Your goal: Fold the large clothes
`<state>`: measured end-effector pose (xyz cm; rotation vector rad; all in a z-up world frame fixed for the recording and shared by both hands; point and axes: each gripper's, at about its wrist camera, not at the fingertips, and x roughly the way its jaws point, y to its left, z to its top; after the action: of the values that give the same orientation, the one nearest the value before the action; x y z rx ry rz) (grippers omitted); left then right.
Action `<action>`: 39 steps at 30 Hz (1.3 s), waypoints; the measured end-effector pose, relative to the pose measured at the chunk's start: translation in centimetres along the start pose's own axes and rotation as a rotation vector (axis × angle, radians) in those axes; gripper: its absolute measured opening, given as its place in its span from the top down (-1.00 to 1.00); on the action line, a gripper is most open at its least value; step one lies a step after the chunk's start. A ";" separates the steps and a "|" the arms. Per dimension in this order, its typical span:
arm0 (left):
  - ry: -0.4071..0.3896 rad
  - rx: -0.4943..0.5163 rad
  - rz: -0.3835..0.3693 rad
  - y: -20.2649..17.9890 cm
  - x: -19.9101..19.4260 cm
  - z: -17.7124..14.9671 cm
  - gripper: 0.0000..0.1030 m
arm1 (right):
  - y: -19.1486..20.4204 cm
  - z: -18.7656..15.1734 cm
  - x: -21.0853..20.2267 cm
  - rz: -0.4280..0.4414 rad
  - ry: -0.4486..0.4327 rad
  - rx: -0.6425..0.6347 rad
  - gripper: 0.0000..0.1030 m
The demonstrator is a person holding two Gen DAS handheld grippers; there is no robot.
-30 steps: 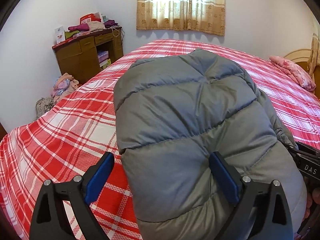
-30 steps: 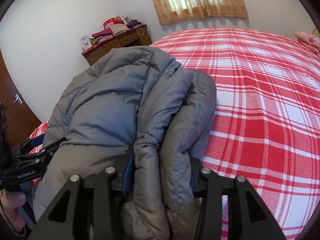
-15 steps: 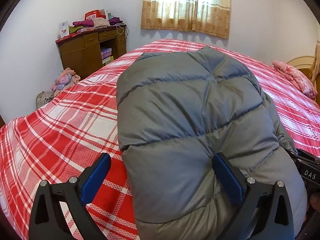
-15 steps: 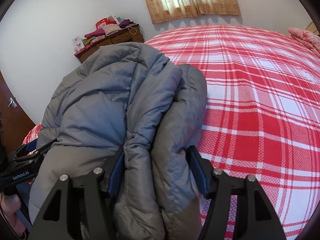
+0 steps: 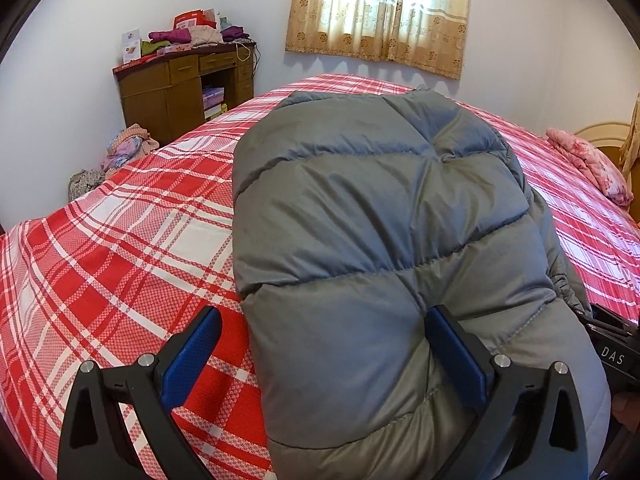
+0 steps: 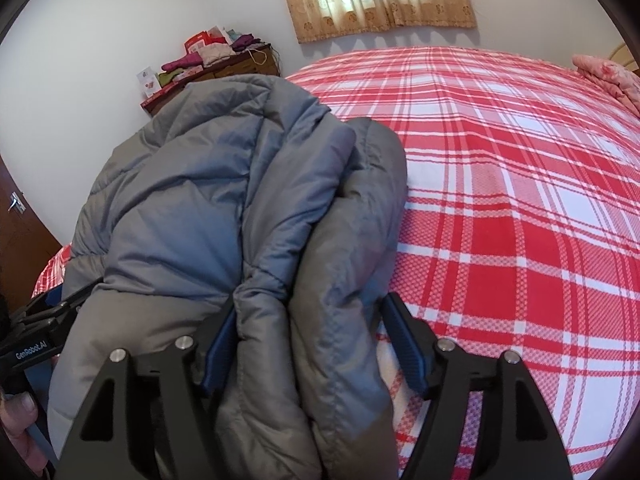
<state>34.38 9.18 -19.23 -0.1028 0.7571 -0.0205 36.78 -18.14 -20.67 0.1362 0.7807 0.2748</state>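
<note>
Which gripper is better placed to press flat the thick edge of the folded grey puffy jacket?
Probably the right gripper: its jaws, just opening, straddle the bulging edge of the grey puffy jacket. The left gripper stands wide open beside the jacket's flatter side.

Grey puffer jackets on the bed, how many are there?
1. The grey puffer jacket lies folded at the near edge of the red plaid bed. Its thick folded edge sits between the right hand-held gripper fingers. Anything beneath it is hidden.

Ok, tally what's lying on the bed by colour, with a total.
Grey: 1, the puffy jacket
Pink: 1, the floral bundle at the far corner
Total: 2 on the checked bedspread
</note>
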 end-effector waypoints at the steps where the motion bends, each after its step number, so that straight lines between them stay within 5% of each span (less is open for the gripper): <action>1: 0.000 0.001 0.003 0.0 -0.1 0.0 -0.98 | 0.1 0.1 -0.2 -0.007 -0.001 -0.007 -0.40; 4: -0.031 0.006 0.059 -0.1 -1.9 0.5 -0.98 | 0.8 0.5 -1.6 -0.037 -0.016 -0.037 -0.40; 11: -0.257 -0.017 0.064 -0.2 -12.2 2.2 -0.98 | 4.4 1.1 -10.6 -0.105 -0.150 -0.120 -0.43; 16: -0.385 0.005 0.056 -0.5 -20.6 1.9 -0.98 | 7.9 0.5 -18.7 -0.132 -0.296 -0.195 -0.77; 20: -0.426 0.007 0.027 -0.4 -24.1 1.3 -0.98 | 9.6 0.1 -22.1 -0.136 -0.344 -0.234 -0.78; 39: -0.422 -0.010 0.001 0.6 -24.2 0.8 -0.98 | 10.6 -0.5 -23.9 -0.118 -0.391 -0.257 -0.83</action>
<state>17.28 11.19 -2.16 -0.1123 0.3353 0.0058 18.18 -15.03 -2.54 -0.0971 0.3593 0.2249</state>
